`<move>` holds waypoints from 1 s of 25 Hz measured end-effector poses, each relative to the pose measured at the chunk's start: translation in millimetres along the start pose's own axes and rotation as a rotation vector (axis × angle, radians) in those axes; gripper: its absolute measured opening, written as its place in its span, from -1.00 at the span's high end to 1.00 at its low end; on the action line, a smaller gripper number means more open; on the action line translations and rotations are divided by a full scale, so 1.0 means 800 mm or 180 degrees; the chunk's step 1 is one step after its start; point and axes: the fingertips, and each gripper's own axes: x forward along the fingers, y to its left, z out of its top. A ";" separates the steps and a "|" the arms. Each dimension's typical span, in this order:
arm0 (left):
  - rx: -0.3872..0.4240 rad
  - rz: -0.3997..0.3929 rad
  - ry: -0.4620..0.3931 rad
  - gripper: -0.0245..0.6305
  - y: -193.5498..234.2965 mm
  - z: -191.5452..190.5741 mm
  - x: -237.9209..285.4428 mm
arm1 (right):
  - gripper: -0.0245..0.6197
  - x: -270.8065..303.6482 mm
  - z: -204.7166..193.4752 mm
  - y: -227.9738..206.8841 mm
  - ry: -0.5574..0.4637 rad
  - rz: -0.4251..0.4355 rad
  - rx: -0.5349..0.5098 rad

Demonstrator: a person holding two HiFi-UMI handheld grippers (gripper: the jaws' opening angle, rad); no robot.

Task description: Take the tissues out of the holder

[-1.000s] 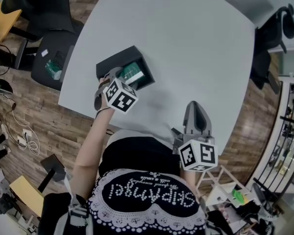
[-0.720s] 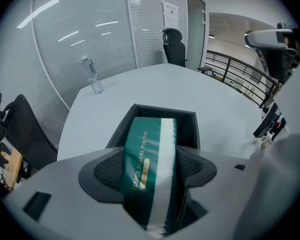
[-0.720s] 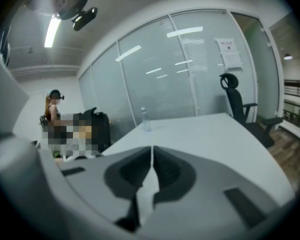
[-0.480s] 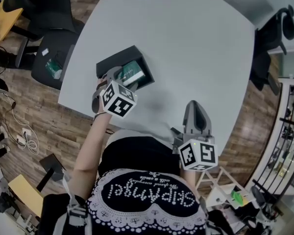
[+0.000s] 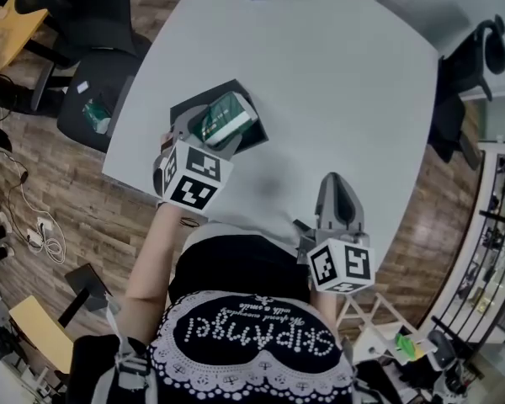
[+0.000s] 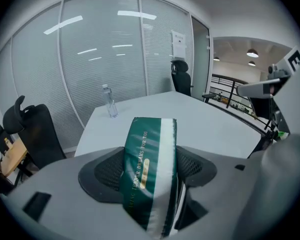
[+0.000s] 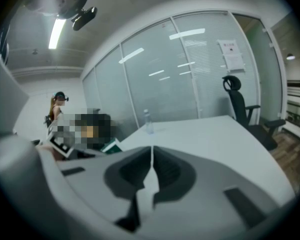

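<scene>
Left gripper: jaws clamped on the tissue pack, one pad on each broad face; the pack is green with a white band and stands on edge between the fingers, sticking out past their tips; gold print runs along its green face, not all of it legible to me.

Head view: the pack sits tilted over the open top of the black holder, which rests near the left edge of the white table; I cannot tell whether the pack's lower end is clear of the holder's walls; the left gripper view shows no holder wall around it, only table surface beyond.

Right gripper: jaws pressed together, nothing between them; it hovers at the near table edge, well apart from the holder, pointing across the table.

Clear bottle upright at the far side of the table; black chair beside the table's left edge with a small green item on its seat; wood-look floor around.
</scene>
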 end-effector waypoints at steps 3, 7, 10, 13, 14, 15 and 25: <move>-0.0088 0.0056 -0.0226 -0.10 0.004 0.021 -0.018 | 0.82 -0.005 0.003 0.000 -0.0034 0.0003 -0.0021; -0.0157 0.0137 -0.0495 -0.10 0.013 0.045 -0.045 | 0.82 -0.010 0.008 0.003 -0.0093 0.0011 -0.0058; -0.0224 0.0143 -0.0644 -0.10 0.014 0.059 -0.062 | 0.82 -0.015 0.012 0.002 -0.0145 0.0008 -0.0081; -0.0326 0.0121 -0.0825 -0.10 0.014 0.075 -0.081 | 0.82 -0.021 0.014 0.001 -0.0177 -0.0003 -0.0087; -0.0336 0.0140 -0.0885 -0.10 0.015 0.080 -0.087 | 0.82 -0.022 0.014 0.001 -0.0187 -0.0007 -0.0091; -0.0332 0.0173 -0.0944 -0.10 0.016 0.084 -0.094 | 0.82 -0.024 0.014 0.001 -0.0200 -0.0010 -0.0095; -0.0406 0.0518 -0.1469 -0.10 0.025 0.116 -0.169 | 0.82 -0.041 0.043 -0.006 -0.0384 -0.0045 -0.0182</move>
